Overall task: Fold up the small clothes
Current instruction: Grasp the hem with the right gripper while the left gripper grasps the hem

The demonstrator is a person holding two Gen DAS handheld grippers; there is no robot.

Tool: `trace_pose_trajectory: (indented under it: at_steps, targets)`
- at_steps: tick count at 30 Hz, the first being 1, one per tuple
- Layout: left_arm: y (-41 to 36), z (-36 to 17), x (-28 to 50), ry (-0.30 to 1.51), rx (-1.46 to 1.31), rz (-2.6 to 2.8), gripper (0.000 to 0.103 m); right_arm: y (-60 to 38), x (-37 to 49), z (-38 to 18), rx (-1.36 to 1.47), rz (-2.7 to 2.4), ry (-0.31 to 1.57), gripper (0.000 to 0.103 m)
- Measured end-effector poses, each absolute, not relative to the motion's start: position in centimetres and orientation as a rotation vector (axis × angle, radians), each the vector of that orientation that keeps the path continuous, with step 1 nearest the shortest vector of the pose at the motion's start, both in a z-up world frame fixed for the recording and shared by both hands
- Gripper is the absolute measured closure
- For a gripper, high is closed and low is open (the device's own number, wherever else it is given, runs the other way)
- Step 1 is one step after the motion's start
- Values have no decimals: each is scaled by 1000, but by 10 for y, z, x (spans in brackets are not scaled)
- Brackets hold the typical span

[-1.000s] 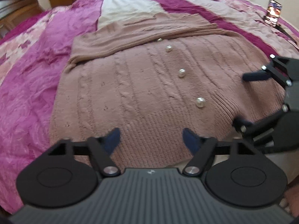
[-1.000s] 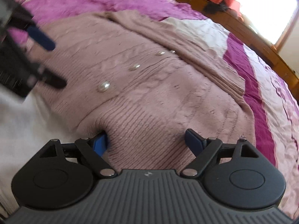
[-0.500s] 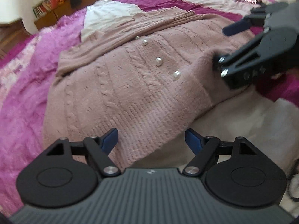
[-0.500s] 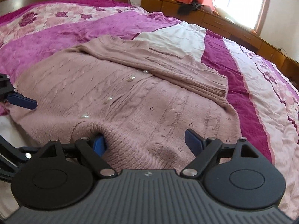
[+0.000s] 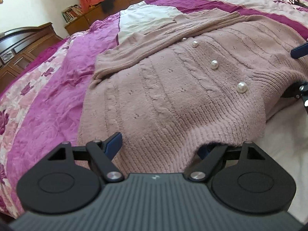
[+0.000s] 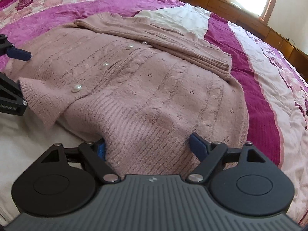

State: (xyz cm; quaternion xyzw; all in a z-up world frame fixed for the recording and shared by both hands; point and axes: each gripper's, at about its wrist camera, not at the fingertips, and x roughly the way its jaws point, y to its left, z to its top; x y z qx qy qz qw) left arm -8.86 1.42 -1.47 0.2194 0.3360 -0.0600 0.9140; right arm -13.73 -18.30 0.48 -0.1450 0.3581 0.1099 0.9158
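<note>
The pink cable-knit cardigan (image 5: 173, 88) lay front-up on the bed, pearl buttons (image 5: 242, 87) running up its placket; both sleeves (image 6: 154, 36) were already folded across the chest near the neckline; the ribbed hem (image 6: 142, 134) faced the grippers and was lifted off the bedding at two places.

Left gripper (image 5: 159, 146): fingers spread wide, straddling the hem; the right-hand finger was hidden beneath the knit, the left-hand finger (image 5: 113, 144) sat above it; not closed on the cloth. Right gripper (image 6: 148, 144): same posture, fingers wide, one blue pad (image 6: 101, 148) tucked under the hem edge, the other (image 6: 197, 144) showing on top; no clamp yet.

Judged step: acquiring the bottom hem at two points, ahead of folding the hem upward toward the collar. Next move would call for closing both pairs of fingers on the ribbing, through both layers if possible, then lifting evenly and carrying forward over the buttons; uneven lift would skew the fold; the loose knit could slip from a shallow bite.

Surroundings: magenta-and-floral quilt (image 5: 48, 100) under the garment; a white sheet (image 6: 34, 138) just beside the hem; wooden cabinets (image 5: 25, 44) beyond the bed.
</note>
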Motion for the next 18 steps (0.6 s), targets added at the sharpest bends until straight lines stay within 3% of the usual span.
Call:
trace_pose_trajectory:
  at_steps: [3, 6, 8, 11, 12, 13, 16, 18]
  targets:
    - [11, -15, -89, 692, 439, -138, 35, -182, -138, 4, -304, 233, 732, 32]
    - [10, -12, -88, 698, 410, -165, 52, -180, -138, 5, -307, 244, 729, 40]
    - [9, -10, -90, 698, 395, -186, 70, -180, -139, 8, -302, 256, 725, 48]
    - [9, -4, -89, 695, 363, -208, 86, -182, -140, 13, -279, 262, 709, 66]
    - [8, -1, -89, 689, 353, -212, 88, -183, -139, 16, -272, 251, 699, 78]
    - [8, 2, -88, 684, 347, -213, 91, -185, -139, 18, -263, 243, 692, 83]
    - [9, 10, -86, 663, 326, -212, 92, -192, -135, 28, -209, 235, 673, 94]
    - [9, 18, -85, 640, 312, -214, 92, -195, -133, 34, -185, 232, 656, 95]
